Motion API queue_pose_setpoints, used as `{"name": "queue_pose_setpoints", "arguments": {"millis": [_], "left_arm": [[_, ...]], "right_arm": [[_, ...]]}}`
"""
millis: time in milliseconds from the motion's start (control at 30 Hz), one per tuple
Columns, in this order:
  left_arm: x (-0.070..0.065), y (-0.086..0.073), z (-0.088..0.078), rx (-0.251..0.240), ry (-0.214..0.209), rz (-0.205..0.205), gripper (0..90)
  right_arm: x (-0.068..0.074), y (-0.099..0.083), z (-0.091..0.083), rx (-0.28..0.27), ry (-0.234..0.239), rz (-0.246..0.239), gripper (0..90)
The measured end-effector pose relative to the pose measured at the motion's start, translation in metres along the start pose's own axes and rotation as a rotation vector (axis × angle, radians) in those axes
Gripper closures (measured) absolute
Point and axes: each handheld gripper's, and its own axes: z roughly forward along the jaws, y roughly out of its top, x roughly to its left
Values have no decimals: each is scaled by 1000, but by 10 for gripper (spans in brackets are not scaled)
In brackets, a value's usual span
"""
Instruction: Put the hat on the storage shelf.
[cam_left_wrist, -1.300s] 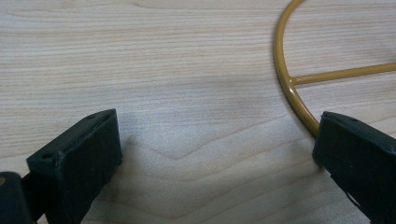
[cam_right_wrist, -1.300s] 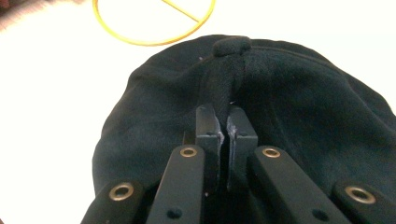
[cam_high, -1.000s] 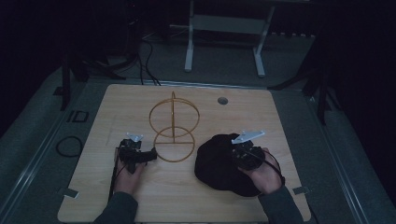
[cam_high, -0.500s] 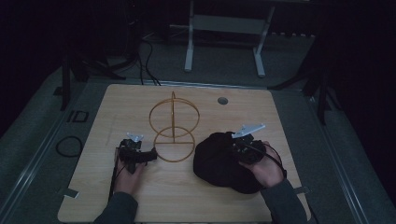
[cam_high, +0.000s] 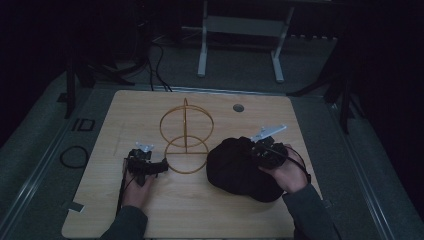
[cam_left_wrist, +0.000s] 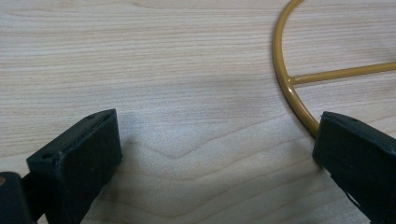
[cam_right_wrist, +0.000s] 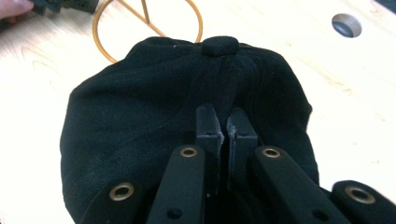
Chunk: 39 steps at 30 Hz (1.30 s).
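- Black cap (cam_high: 240, 170): lies crown-up on the wooden table (cam_high: 150, 220), at its right half, just beside the gold wire stand (cam_high: 186, 137).
- Right gripper (cam_right_wrist: 226, 122): jaws pressed together, pinching a fold of cap fabric just below the crown button (cam_right_wrist: 220, 45).
- Left gripper (cam_left_wrist: 217, 154): jaws wide apart, resting on the table; one jaw meets the stand's base ring (cam_left_wrist: 285, 79), well apart from the cap.

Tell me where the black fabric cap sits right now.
In the high view, the black fabric cap lies on the wooden table's right half, beside the gold wire stand, with the right tool pinching its crown fabric.
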Motion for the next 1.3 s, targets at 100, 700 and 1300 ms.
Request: {"name": "queue_pose_setpoints", "arguments": {"millis": [100, 700, 1300], "left_arm": [[0, 0, 0, -1, 0, 0, 7], [0, 0, 0, 0, 0, 0, 7], [0, 0, 0, 0, 0, 0, 7]], "right_arm": [[-4, 2, -3, -4, -3, 0, 863], [-20, 15, -12, 15, -54, -17, 863], [-36, 30, -25, 8, -95, -22, 862]]}}
